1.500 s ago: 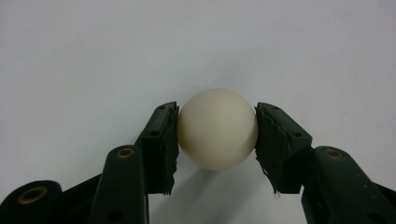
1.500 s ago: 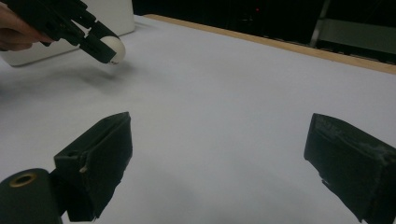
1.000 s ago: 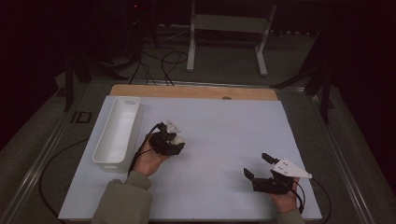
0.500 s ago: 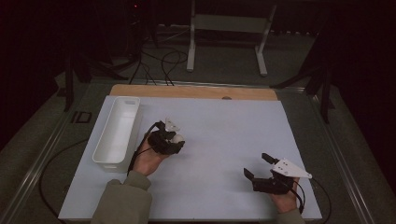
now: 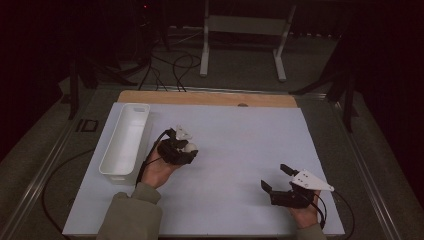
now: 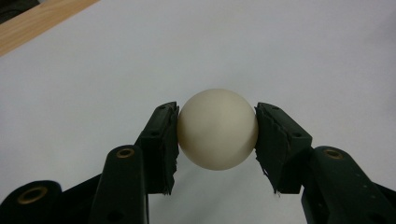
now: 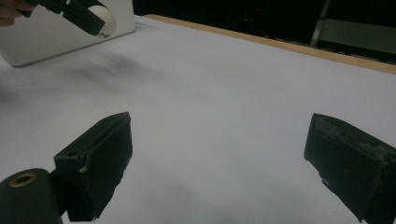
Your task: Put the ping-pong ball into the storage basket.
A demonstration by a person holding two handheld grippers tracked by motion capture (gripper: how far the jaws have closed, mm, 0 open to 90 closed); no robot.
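Cream-white smooth ball (image 6: 217, 129) sits clamped in our left gripper (image 5: 186, 148) just beside the long white plastic tray (image 5: 113, 162), not yet dropped in, while our right gripper (image 5: 276, 178) waits with jaws apart.

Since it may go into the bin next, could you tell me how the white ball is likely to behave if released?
The white ball is round and smooth, so it would probably roll freely on the flat table. The left hand-held gripper pinches it only at two small spots, so it could slip. It looks light, perhaps hollow.
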